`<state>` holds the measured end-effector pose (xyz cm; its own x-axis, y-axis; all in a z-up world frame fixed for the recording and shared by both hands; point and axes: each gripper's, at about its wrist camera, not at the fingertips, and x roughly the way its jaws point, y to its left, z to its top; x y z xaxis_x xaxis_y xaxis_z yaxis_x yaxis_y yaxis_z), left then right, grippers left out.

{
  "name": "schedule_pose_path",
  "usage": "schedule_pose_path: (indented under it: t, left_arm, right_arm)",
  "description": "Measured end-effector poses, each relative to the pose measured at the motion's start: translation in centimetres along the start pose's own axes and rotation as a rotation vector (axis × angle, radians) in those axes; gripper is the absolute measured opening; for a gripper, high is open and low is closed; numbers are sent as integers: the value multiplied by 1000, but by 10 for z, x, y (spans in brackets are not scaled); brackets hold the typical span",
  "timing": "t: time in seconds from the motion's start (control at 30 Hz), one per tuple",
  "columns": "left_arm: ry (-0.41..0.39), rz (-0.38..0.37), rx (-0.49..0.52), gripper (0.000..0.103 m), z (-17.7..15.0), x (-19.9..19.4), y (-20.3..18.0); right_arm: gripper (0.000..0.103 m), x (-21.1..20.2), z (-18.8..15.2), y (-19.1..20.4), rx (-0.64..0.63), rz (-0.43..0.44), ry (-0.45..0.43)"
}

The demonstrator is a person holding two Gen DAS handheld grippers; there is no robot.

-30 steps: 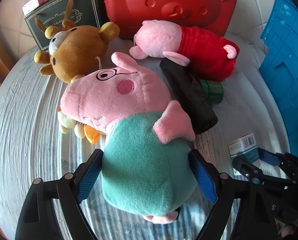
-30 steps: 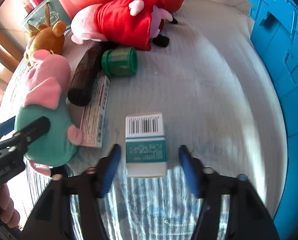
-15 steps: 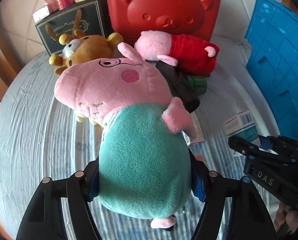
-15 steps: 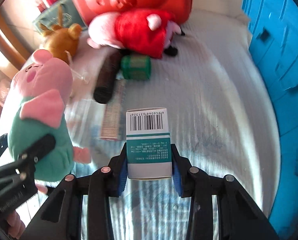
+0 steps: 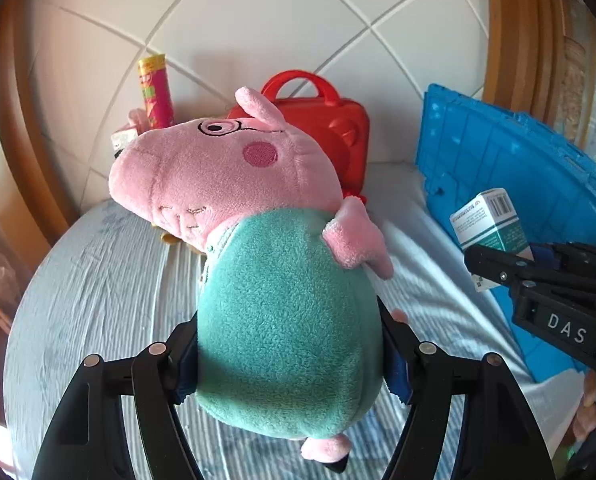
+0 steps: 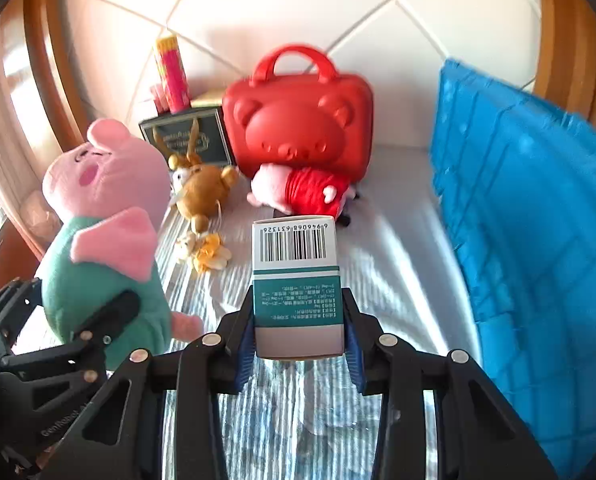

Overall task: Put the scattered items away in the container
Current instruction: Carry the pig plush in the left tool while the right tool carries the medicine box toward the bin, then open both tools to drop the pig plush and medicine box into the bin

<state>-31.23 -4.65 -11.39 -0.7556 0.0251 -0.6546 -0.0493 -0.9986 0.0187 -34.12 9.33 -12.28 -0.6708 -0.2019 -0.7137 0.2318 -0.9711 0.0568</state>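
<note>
A green-bodied pig plush (image 5: 282, 312) is gripped in the left hand-held gripper (image 5: 290, 364) and a small carton (image 6: 298, 284) in the right hand-held gripper (image 6: 300, 340), both held above the bench (image 6: 398, 264) beside the blue container (image 6: 538, 240), while a red-dressed pig plush (image 6: 302, 194) and a brown bear (image 6: 202, 192) are left lying there.

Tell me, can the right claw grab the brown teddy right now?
Probably not. The right claw is already shut on the small box, so it has no room for the brown teddy lying farther back.
</note>
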Motion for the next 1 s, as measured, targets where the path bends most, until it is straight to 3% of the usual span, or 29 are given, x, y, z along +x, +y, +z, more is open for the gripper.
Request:
schedule_pose_path:
  t: [0.13,0.3,0.53,0.73,0.8,1.0]
  left_arm:
    - [-70,-37,20,72,9,-34,-20]
    - [-161,-67,57,72,24,-75,-67]
    - [-280,-113,94,72,58,-109,-180]
    - [-351,-151,146,74,86,-118,-297]
    - [-339,-165,161,75,90,-119,-330]
    - [-198,-179,227,75,91,-94,-401]
  right_arm:
    - [36,-46,3,-5,4,-37,-89]
    - [37,-100,6,-41,26,-75,-191]
    - [37,-175,-1,-144,62,-146,-293]
    - [37,-202,-11,-250,110,-189,-338]
    - [37,-205,-16,-280,125,-198,-337]
    - [37,-209,-23,-348,181,-208,-330]
